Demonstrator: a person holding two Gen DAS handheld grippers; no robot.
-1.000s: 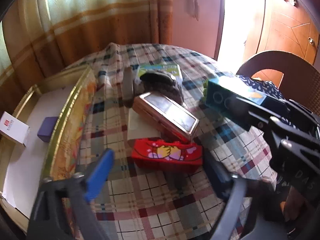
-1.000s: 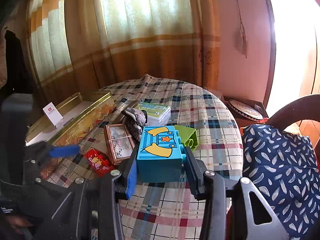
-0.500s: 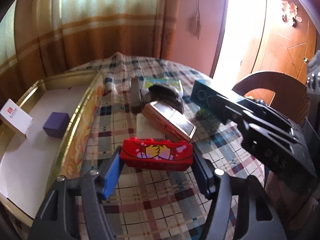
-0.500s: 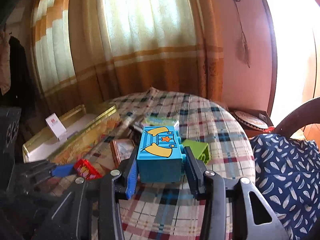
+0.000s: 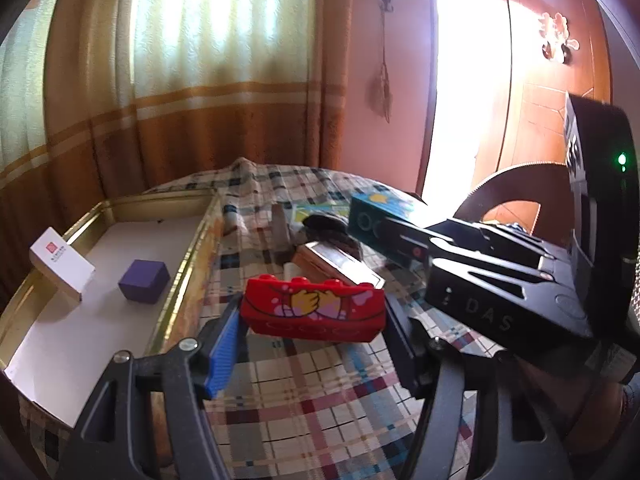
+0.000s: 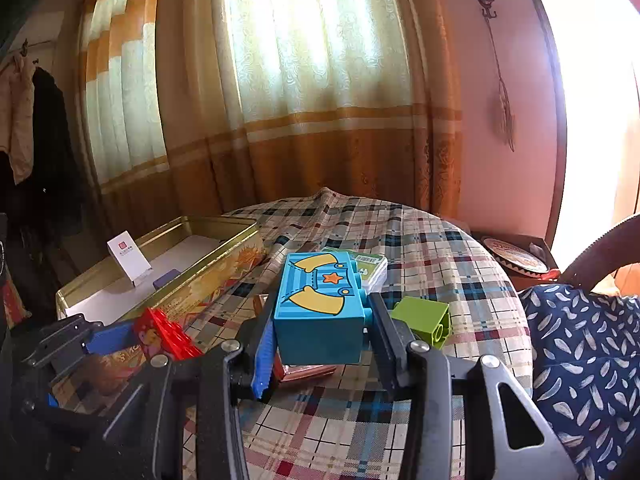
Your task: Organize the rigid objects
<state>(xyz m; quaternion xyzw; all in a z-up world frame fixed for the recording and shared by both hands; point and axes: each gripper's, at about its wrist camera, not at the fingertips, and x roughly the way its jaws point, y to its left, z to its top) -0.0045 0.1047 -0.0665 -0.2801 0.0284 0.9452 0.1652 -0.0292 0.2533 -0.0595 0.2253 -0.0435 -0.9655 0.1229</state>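
Note:
My left gripper (image 5: 314, 334) is shut on a red toy brick (image 5: 314, 314) and holds it above the plaid tablecloth, right of the gold tin box (image 5: 182, 272). My right gripper (image 6: 320, 344) is shut on a blue toy brick (image 6: 320, 312) with a yellow and orange picture, held above the table. The blue brick (image 5: 374, 222) and the right gripper show at the right in the left wrist view. The red brick (image 6: 166, 334) and the left gripper show at lower left in the right wrist view. A green brick (image 6: 424, 318) lies on the cloth just right of the blue one.
The open tin (image 6: 208, 240) holds a white card box (image 5: 62, 264) and a purple cube (image 5: 144, 282). A copper-framed flat case (image 5: 340, 262), a dark object (image 5: 326, 226) and a stack of green cards (image 6: 370, 264) lie mid-table. A chair with a blue feather-print cushion (image 6: 580, 352) stands at the right.
My left gripper closed on the red brick and lifted it off the cloth. The right gripper rose a little with the blue brick still in it.

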